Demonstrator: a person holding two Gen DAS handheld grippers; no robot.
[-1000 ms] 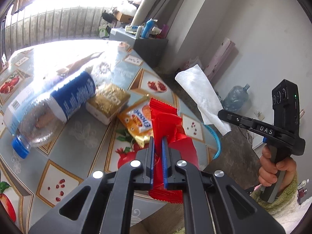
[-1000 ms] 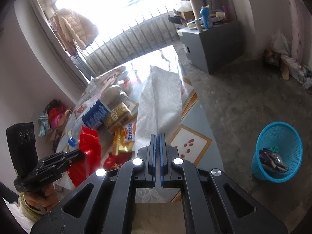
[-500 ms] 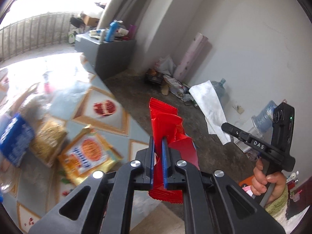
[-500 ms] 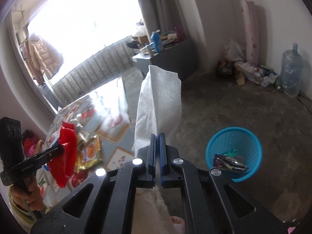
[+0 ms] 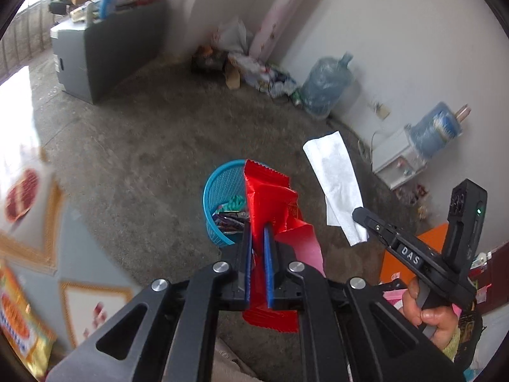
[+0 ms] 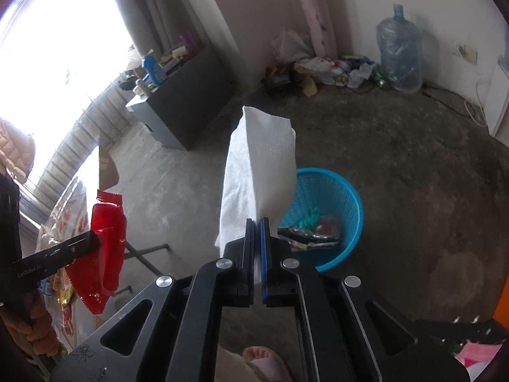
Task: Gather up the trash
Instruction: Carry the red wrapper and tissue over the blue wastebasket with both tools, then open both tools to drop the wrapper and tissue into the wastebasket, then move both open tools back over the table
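My left gripper (image 5: 257, 232) is shut on a red snack wrapper (image 5: 270, 200), held in the air in front of a blue mesh trash basket (image 5: 219, 187) on the floor. My right gripper (image 6: 257, 222) is shut on a white paper tissue (image 6: 257, 175), also held above the floor, with the basket (image 6: 337, 191) just beyond it. The basket holds several wrappers. The right gripper with its tissue (image 5: 337, 181) shows at the right of the left wrist view; the left gripper with the red wrapper (image 6: 101, 242) shows at the left of the right wrist view.
The patterned table (image 5: 35, 245) with an orange snack packet (image 5: 19, 321) lies at the left. A grey cabinet (image 5: 95, 47) stands at the back. Water jugs (image 5: 324, 86) and clutter line the wall. A slippered foot (image 6: 264, 363) is below the right gripper.
Both grippers have swung away from the table toward the floor with their loads. The blue basket is now straight ahead of both and closer.
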